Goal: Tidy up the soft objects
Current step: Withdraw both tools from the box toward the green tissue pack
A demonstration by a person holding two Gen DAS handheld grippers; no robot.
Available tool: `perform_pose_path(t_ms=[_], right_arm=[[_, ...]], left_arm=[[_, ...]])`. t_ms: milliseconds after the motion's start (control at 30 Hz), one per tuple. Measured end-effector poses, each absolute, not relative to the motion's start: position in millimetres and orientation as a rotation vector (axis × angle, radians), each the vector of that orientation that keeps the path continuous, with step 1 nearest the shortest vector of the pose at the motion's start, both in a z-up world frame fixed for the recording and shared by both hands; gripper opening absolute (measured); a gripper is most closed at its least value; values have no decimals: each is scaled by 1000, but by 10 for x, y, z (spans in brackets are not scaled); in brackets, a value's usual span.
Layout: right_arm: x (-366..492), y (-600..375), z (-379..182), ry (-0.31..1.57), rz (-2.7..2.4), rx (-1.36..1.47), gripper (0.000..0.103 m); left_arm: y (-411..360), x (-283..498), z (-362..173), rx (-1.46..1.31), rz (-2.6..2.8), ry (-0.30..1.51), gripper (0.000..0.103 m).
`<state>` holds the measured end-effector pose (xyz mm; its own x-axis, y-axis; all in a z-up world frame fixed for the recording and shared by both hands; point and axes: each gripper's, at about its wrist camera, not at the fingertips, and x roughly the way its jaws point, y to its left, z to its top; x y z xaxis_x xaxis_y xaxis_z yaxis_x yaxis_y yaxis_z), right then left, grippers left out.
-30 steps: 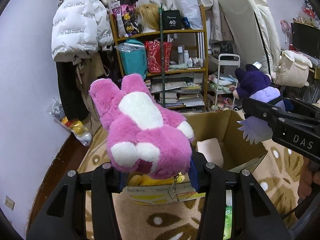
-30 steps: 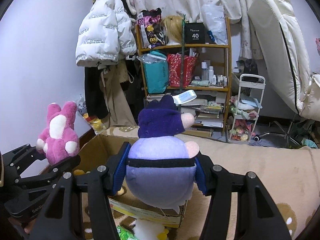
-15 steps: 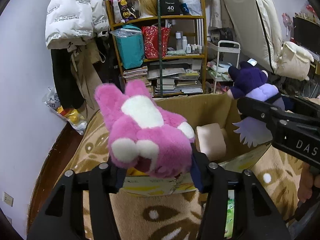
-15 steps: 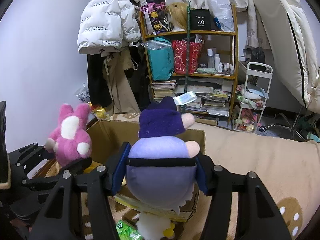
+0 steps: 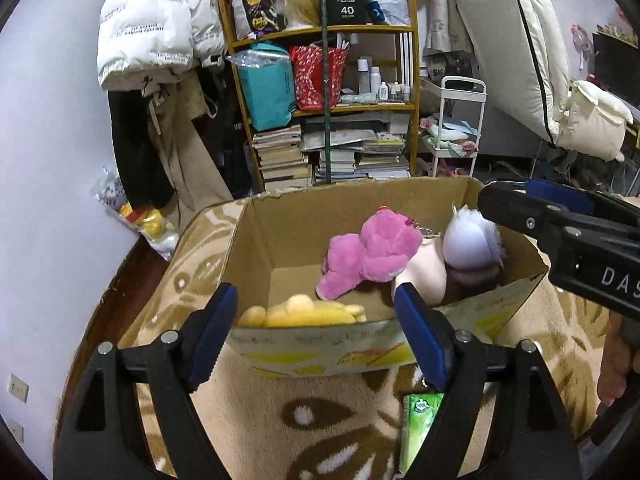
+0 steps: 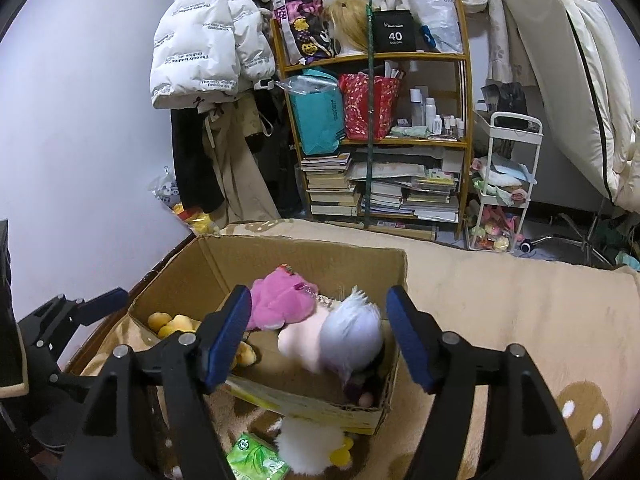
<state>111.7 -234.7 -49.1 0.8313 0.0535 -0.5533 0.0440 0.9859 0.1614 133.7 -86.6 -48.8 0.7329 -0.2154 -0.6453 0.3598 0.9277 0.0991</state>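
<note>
The left gripper [image 5: 316, 308] stands wide apart and holds nothing, its blue-padded fingers [image 5: 420, 336] hanging above the near wall of the cardboard box [image 5: 256, 240]. The right gripper [image 6: 318, 334] is spread wide too, also without a load, above the box's right end; in the left wrist view its black frame reaches in over the right wall of the box.

The box is plain corrugated brown, open-topped, with yellow print on its near outer wall. It sits on a thick beige rug [image 5: 248, 412] with a brown pattern. Inside it, the fluffy pink plush [image 5: 368, 256] lies toward the far side, a small metal chain at its upper end. Just beside it on the right, the purple plush [image 6: 352, 340] lies with its pale lilac body up and its dark head down in the near right corner. Between the two shows a smooth, rounded, pale pink soft thing [image 6: 300, 340], touching both. A yellow plush [image 5: 304, 312] of lumpy form lies against the near wall toward the left corner.

On the rug just outside the near wall lie a glossy green packet [image 6: 256, 460] and a white fuzzy toy [image 6: 308, 444].
</note>
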Motion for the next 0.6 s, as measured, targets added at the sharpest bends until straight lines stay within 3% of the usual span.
perform_pose_path(t_ms=[167,267,600], right_arm=[[1106,-2346,-480,601,8,174,75],[1061,-2334,-465,608,4,180,86],[885,-2266,-407,616,12,178,90]], left_arm=[[-834,1269,-468,243,-293,679,80],[-794,1243,-433,229,-281,690,81],[-545,1039,-286,184,-252,715,91]])
